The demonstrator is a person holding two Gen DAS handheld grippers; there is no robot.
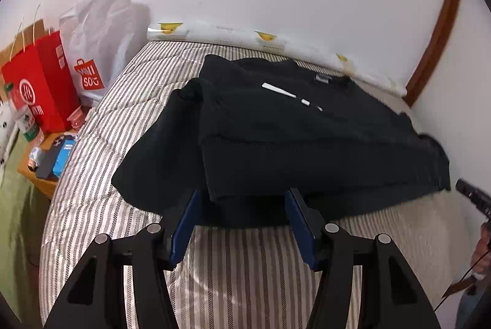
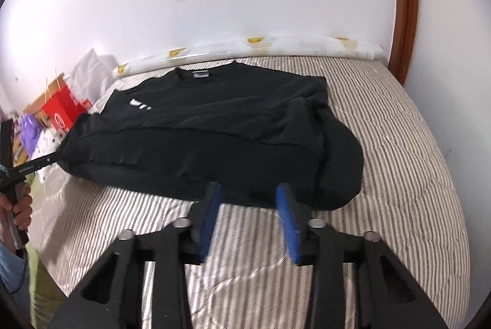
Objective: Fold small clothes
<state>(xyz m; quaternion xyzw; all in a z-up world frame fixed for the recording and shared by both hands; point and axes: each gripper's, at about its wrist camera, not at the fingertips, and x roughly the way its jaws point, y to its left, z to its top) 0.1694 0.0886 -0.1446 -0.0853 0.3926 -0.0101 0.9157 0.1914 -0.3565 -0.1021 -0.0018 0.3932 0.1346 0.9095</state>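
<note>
The bed (image 1: 101, 175) carries everything: its quilted cover is striped grey and white, stitched into soft puffed panels, and it runs up to a white wall with a curved brown wooden headboard (image 1: 435, 34) at the far right corner.

On it lies the black sweatshirt (image 1: 307, 139), a thick, matte knit with a ribbed hem. Its neck points to the far edge of the bed by the wall, and its hem to the near edge. The body is folded over, so the long axis now runs across the bed from side to side. A grey label sits inside the neck, too small to read, and broken white marks on the chest cannot be made out as words.

Along the far edge lies a white roll of plastic sheet (image 1: 233, 33) with yellow marks.

Past the left edge of the bed stand a red paper bag (image 1: 40, 83) with white handles and a white bag (image 1: 92, 59) printed "MINISO" in red.

The left claw (image 1: 242, 200) is spread, its blue pads on either side of the hem and not pressing it. The right claw (image 2: 247, 197) is also spread, narrower, just short of the hem with nothing between the pads.
</note>
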